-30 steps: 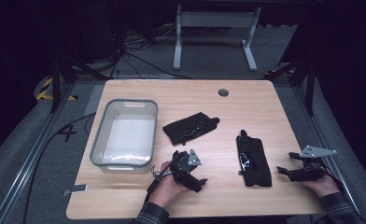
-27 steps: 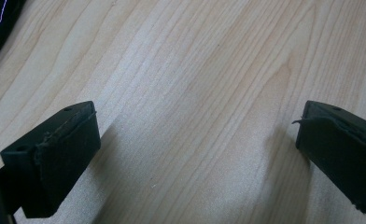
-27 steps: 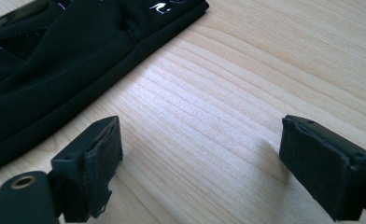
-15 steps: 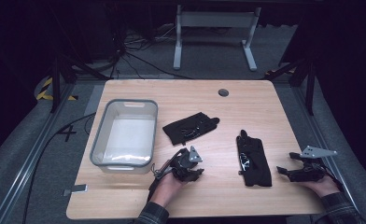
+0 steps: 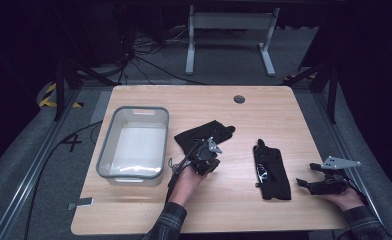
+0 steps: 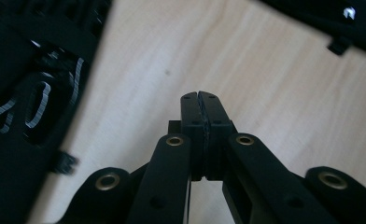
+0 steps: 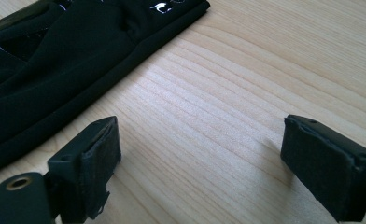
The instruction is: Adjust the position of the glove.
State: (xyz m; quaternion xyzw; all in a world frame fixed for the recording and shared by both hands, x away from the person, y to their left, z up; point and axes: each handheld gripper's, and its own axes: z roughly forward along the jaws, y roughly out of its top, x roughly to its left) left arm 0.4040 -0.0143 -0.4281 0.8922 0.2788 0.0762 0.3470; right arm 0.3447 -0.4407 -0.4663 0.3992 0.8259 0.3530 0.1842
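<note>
Two black gloves lie on a wooden tabletop (image 5: 224, 210), beside a clear bin (image 5: 115, 127) at its left; the left glove (image 5: 191, 136) is spread just right of the bin, its fingers toward the far right, and the right glove (image 5: 274, 175) lies near the middle right, its long axis running from the near edge to the far edge.

Left gripper (image 5: 210, 156) hovers at the near edge of the left glove, so that glove lies just beyond and to the left of its jaws; in the left gripper view the jaws have just been closing and now meet pad to pad with nothing between them, over bare wood, the glove's printed cuff (image 6: 27, 102) off to the left.

Right gripper (image 5: 308, 176) rests near the tabletop's right edge, apart from the right glove, which lies to its left; its jaws stand wide open and empty, bare wood between them, the glove's edge (image 7: 69, 60) just beyond the left jaw.

Each hand is nearer its own glove; the left looks closest to a pickup, though its jaws would need to reopen first.
</note>
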